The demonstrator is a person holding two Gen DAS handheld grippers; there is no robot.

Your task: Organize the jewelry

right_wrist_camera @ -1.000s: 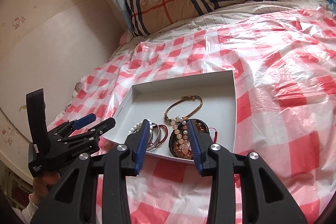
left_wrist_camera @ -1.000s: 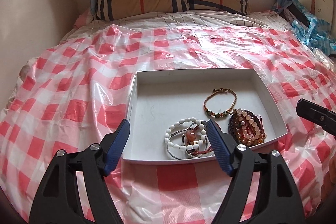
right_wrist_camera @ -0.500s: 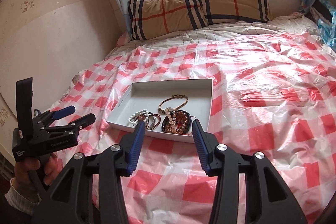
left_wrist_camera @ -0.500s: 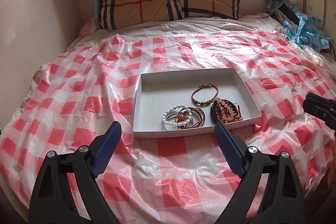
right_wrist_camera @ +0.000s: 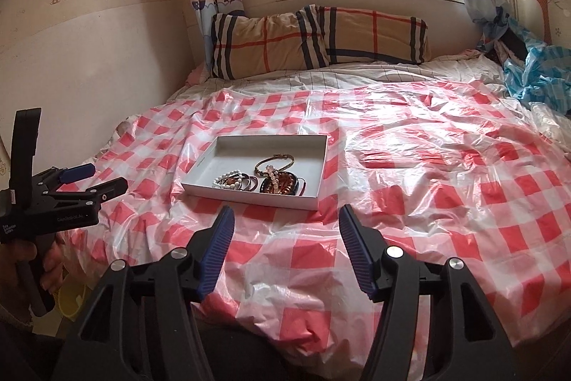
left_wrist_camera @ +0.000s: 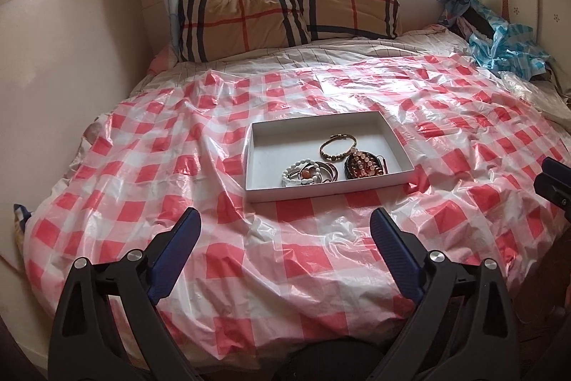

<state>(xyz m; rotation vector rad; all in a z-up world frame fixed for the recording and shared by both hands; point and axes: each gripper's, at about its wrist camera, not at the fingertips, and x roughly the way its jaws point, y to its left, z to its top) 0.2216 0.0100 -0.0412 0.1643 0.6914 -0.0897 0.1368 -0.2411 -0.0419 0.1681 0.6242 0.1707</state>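
Now that I have pulled both tools back from the shallow white cardboard tray (left_wrist_camera: 257, 195), my left tool (left_wrist_camera: 282, 252) and right tool (right_wrist_camera: 285, 245) hang released and empty, so I judge the sorting finished. Beaded bracelets (left_wrist_camera: 333, 163) sit mid-frame inside that tray on the bed. Only the right view shows my hand (right_wrist_camera: 21, 259) at lower left.

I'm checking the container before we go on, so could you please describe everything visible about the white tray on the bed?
The white tray is a shallow rectangular box, seemingly cardboard, with low upright walls and no lid. It lies flat on the red-and-white checked plastic sheet, near the bed's middle. Its far half shows bare floor; bracelets cluster toward the near right: a white bead bracelet, a gold-brown one, and a dark reddish pile. Neither gripper touches it.
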